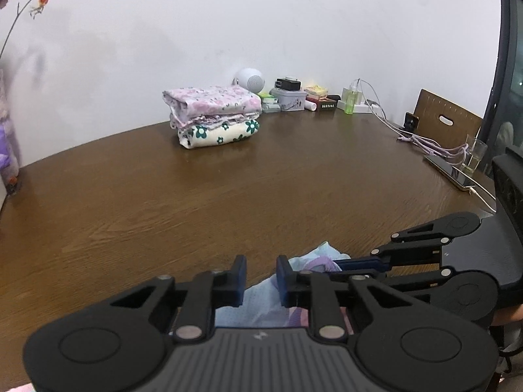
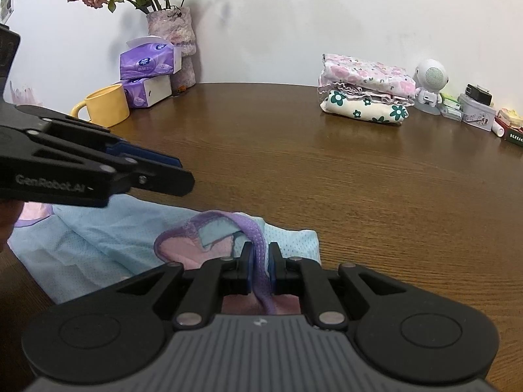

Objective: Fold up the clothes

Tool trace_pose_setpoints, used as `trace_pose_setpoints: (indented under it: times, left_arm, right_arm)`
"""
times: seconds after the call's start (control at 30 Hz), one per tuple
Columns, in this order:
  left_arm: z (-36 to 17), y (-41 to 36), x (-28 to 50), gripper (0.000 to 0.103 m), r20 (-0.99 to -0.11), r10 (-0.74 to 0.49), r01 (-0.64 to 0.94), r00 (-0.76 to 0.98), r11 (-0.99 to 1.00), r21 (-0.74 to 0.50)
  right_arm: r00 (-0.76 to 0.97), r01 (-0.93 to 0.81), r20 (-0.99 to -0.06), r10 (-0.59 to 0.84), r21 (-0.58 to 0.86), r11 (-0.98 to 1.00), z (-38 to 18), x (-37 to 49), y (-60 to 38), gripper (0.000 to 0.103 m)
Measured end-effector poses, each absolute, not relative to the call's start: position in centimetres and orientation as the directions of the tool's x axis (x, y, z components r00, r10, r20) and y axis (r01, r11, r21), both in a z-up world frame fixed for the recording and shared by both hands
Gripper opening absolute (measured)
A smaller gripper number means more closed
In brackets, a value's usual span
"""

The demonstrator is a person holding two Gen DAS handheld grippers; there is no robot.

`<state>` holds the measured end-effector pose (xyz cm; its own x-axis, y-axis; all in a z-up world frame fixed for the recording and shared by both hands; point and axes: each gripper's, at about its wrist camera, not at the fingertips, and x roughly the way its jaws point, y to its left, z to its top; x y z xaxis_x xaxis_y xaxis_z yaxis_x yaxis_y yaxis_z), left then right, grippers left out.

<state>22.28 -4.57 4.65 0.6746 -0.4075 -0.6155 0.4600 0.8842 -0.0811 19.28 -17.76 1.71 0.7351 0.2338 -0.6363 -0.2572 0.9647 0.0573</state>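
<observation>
White wall runs behind a brown wooden table that fills the room's middle. Right under both claws, at the near edge of the table, lies a light blue garment with pink patches and a purple ribbed neckline. The right gripper is clenched on that purple neckline, the trim running up between its two blue pads, so the cloth sits directly in its bite. To its left and a little ahead, the left gripper hangs above the blue fabric with its jaws standing slightly apart; nothing is pinched between them, and cloth shows through the gap below. Well ahead of both claws, near the wall, rests a stack of folded clothes: a pink flowered piece on top of a cream one with green flowers. Just beyond the stack stands a small white round speaker, with a clutter of small boxes to its right. Far to the left of the right claw sit a yellow mug, two purple tissue packs and a vase of dried roses.
</observation>
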Motion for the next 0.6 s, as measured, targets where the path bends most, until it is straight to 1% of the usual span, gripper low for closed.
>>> trace_pose_setpoints:
  times: [0.17,0.3,0.47,0.6]
  left_arm:
    - [4.2,-4.8,22.6,0.018,-0.625,-0.406,0.459,0.667,0.884,-0.085]
    - [4.3,-5.1,23.0,0.018,-0.636,-0.401,0.464,0.66,0.883,-0.075]
    - [4.1,-5.8,23.7,0.018,-0.666,-0.433,0.515,0.608,0.853,-0.085]
    - [4.5,-6.2,24.3,0.018,-0.707,-0.433,0.571,0.56,0.82,-0.05]
  right_arm:
    - [0.731,-0.255,-0.64,0.236,0.065,0.965,1.7,19.4,-17.9,0.009]
    - [0.707,-0.237,-0.655,0.265,0.133,0.962,1.8,19.7,-18.1,0.01]
    - [0.711,-0.174,-0.663,0.235,0.158,0.972,1.7,19.7,-17.9,0.011]
    - [0.721,-0.122,-0.662,0.207,0.172,0.977,1.7,19.4,-17.7,0.011]
